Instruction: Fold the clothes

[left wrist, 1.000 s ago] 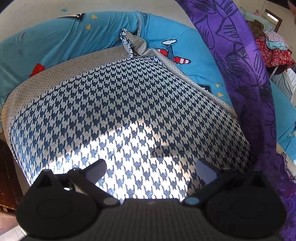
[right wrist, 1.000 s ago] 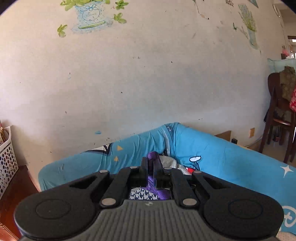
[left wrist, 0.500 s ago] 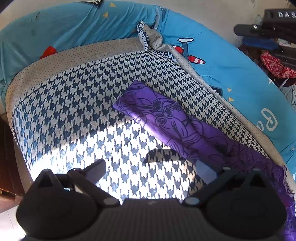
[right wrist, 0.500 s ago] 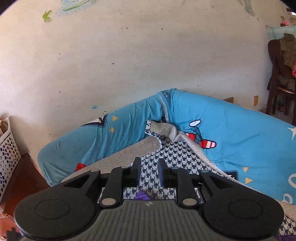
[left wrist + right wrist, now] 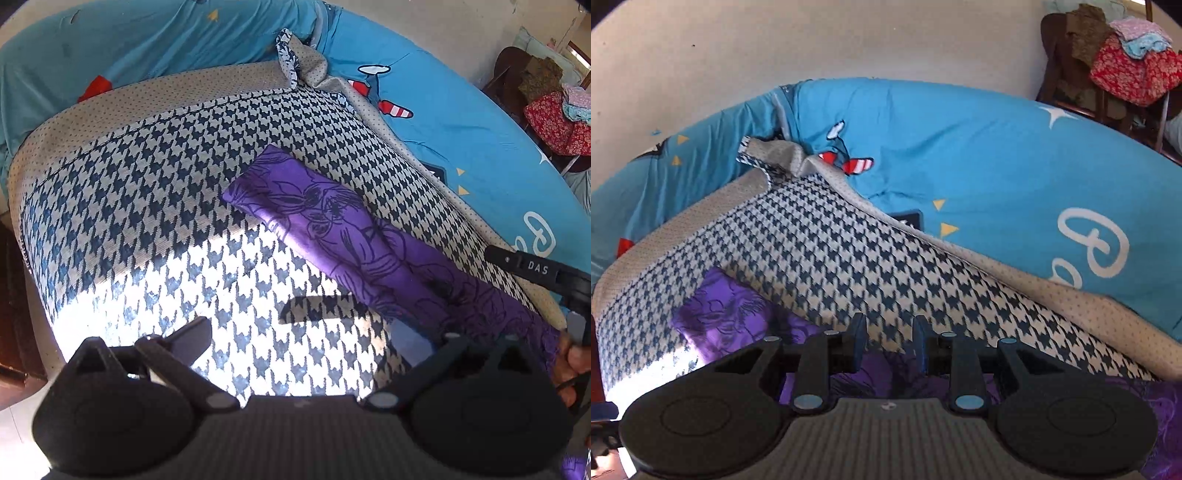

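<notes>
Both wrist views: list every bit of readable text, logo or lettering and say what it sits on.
"DAS": white letters on the black body of the right hand-held gripper, left wrist view; it may run on out of sight.
"P": large white script letter on the blue bedsheet, right wrist view; the letters after it are cut off.
Small emblem on the hand-held gripper's ribbed housing: too small to read.

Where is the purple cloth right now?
The purple cloth lies flat as a long strip on the houndstooth blanket, right of middle in the left wrist view, running toward the near right edge, with the blue bedsheet beyond it.
</notes>
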